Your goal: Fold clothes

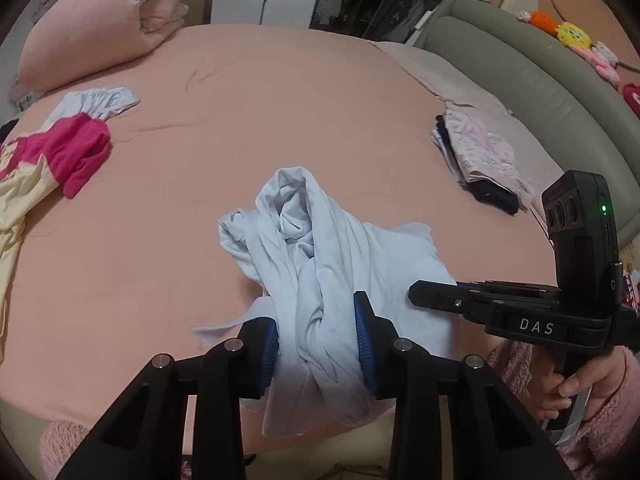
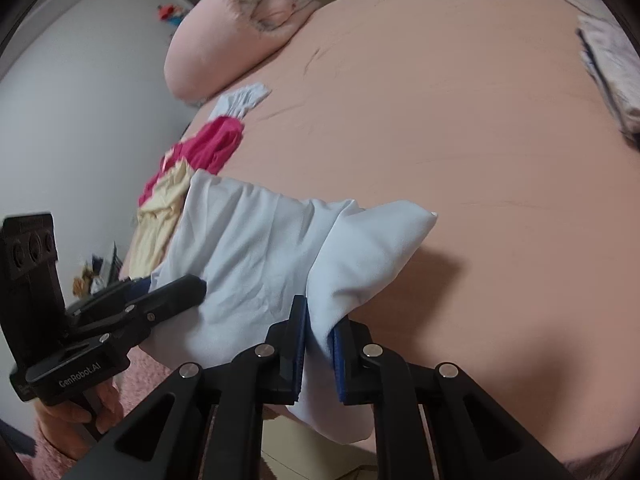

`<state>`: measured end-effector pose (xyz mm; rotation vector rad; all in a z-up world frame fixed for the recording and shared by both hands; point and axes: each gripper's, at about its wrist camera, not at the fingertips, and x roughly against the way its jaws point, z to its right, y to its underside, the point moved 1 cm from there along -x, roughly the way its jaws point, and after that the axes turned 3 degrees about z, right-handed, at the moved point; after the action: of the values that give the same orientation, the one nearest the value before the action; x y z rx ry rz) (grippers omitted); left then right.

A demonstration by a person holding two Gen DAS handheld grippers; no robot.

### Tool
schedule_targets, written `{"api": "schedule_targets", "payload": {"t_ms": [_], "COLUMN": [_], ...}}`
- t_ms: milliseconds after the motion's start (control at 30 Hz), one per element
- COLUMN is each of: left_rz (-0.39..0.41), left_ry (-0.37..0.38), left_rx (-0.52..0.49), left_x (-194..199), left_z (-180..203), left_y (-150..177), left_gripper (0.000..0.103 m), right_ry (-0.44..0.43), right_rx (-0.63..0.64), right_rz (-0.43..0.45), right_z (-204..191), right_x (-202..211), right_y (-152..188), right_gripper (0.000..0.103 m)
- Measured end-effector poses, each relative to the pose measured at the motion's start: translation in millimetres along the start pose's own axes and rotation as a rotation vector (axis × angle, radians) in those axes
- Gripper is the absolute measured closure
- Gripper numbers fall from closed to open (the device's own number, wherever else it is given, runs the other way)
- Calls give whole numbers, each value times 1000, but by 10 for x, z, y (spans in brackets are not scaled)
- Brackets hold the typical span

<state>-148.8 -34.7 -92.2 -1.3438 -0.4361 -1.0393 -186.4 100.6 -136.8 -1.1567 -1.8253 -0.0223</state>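
Note:
A pale blue garment (image 1: 316,264) lies bunched near the front edge of the pink bed (image 1: 280,100). My left gripper (image 1: 320,336) is shut on a thick twisted bundle of its cloth, blue pads pressed on both sides. In the right wrist view the same pale blue garment (image 2: 256,248) spreads leftward, and my right gripper (image 2: 320,352) is shut on a fold of it. The right gripper (image 1: 424,292) also shows side-on at the right of the left wrist view, its tips at the cloth's edge. The left gripper (image 2: 192,284) appears at the left of the right wrist view.
A pink and cream garment (image 1: 52,160) and a white piece (image 1: 100,102) lie at the left. A folded stack (image 1: 480,156) sits at the right by the grey headboard (image 1: 540,92). A rolled pink duvet (image 1: 108,20) lies at the far left corner. A hand in a pink sleeve (image 1: 580,388) holds the right gripper.

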Motion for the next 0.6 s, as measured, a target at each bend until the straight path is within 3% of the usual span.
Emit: {"api": "schedule_targets", "payload": {"t_ms": [300,600], "left_rz": [33,70], "left_ry": [79,178], "left_rx": [-80,-201], "left_x": [57,-109], "left_z": [532,1474], "left_y": [-216,-646], "left_gripper": [73,74], "right_ry": [5,70], "right_rx": [-22,-53], "right_rz": [82,211], "right_z": [435,822], "right_x": [382,1177], "right_y": [-54,-239], "right_gripper": [93,93]}}
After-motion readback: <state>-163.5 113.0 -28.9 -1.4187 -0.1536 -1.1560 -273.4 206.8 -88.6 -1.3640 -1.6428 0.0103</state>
